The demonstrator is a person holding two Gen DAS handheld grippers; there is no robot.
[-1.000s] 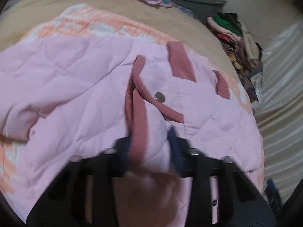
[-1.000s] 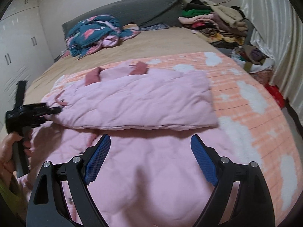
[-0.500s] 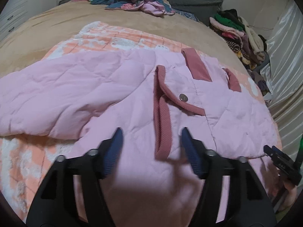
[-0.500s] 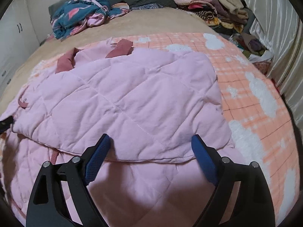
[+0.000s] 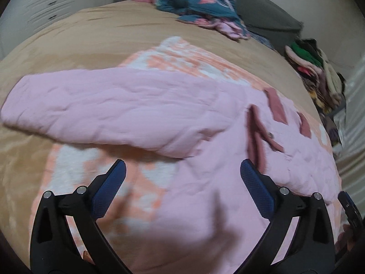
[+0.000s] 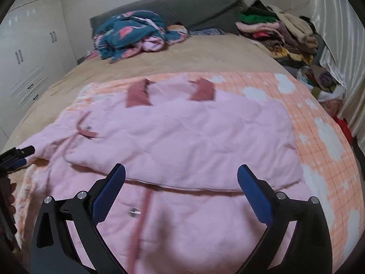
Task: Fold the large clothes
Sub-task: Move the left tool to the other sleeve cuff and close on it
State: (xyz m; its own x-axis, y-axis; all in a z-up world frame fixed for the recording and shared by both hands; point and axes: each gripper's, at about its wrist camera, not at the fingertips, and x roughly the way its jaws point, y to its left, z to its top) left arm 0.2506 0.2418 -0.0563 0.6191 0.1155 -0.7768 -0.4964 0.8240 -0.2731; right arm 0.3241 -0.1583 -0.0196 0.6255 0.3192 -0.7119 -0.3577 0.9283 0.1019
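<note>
A pink quilted jacket with dusty-red ribbed trim lies on an orange-and-white blanket on the bed. One sleeve is folded across its body; the other sleeve lies spread out to the left. My left gripper is open and empty, above the blanket beside the jacket's side, just below the spread sleeve. My right gripper is open and empty, above the jacket's lower front near a snap button. The left gripper also shows at the left edge of the right wrist view.
The bed has a tan sheet and a grey headboard cushion. A crumpled teal and pink garment lies near the head. A pile of folded clothes sits at the far right, with curtains behind it. White cupboards stand at the left.
My left gripper has let go of the red-trimmed jacket edge, opened wide and swung left toward the spread sleeve. My right gripper stays open and has drawn back a little over the jacket.
</note>
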